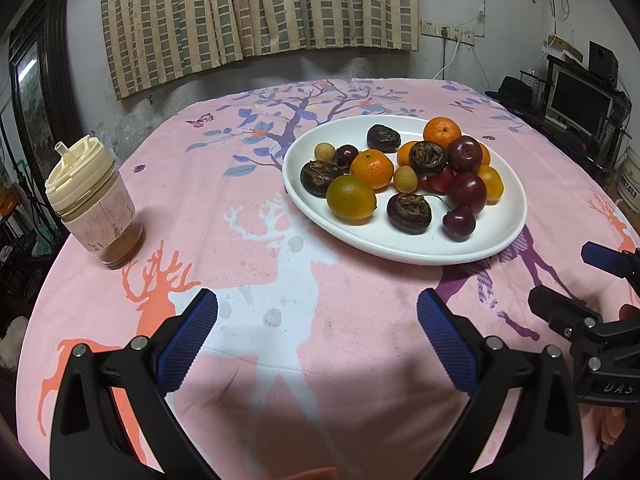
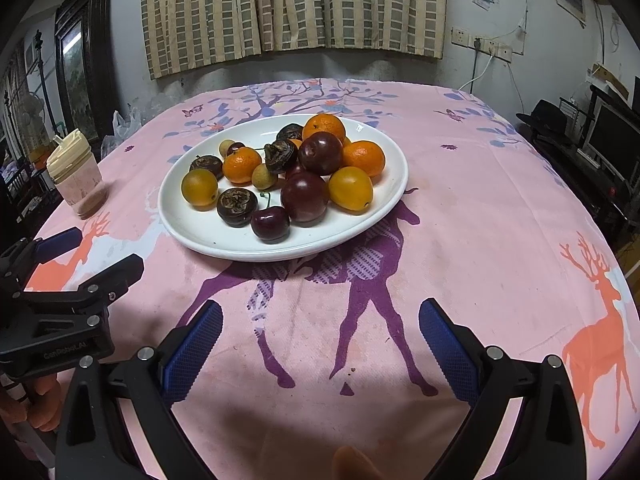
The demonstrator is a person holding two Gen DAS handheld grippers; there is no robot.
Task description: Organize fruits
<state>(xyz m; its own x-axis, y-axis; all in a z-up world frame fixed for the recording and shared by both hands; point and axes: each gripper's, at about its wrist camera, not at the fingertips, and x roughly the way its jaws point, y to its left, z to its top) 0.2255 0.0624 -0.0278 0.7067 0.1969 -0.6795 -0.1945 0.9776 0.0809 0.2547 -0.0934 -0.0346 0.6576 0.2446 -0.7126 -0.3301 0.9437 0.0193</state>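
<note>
We hold the left gripper (image 1: 318,320) above the near edge of the table (image 2: 480,200), its blue-padded fingers (image 1: 188,340) spread wide with nothing between them. The right gripper (image 2: 320,326) hangs beside it over the same near edge — likewise wide and empty. In each wrist view we see the other gripper at the frame's side, its jaws also parted.

Beneath both grippers lies the pink tablecloth (image 1: 360,400), printed with white, orange and purple deer.

Past the fingertips, toward the middle of the table, we find the white oval plate (image 1: 400,248) carrying all the fruit. On its near rim sit a dark cherry (image 2: 270,223) and a brown water chestnut (image 2: 237,206), with a yellow-green citrus (image 1: 351,199) toward the left. Behind these we note dark plums (image 2: 304,198), a yellow kumquat (image 2: 351,188) and small tan longans (image 1: 405,179) — the pieces touch in a loose heap. Orange mandarins (image 1: 442,131) occupy the plate's far side.

A lidded cup (image 1: 94,208) stands well apart, at the table's left edge.

Beyond the far edge hangs a checked curtain (image 1: 260,12).
</note>
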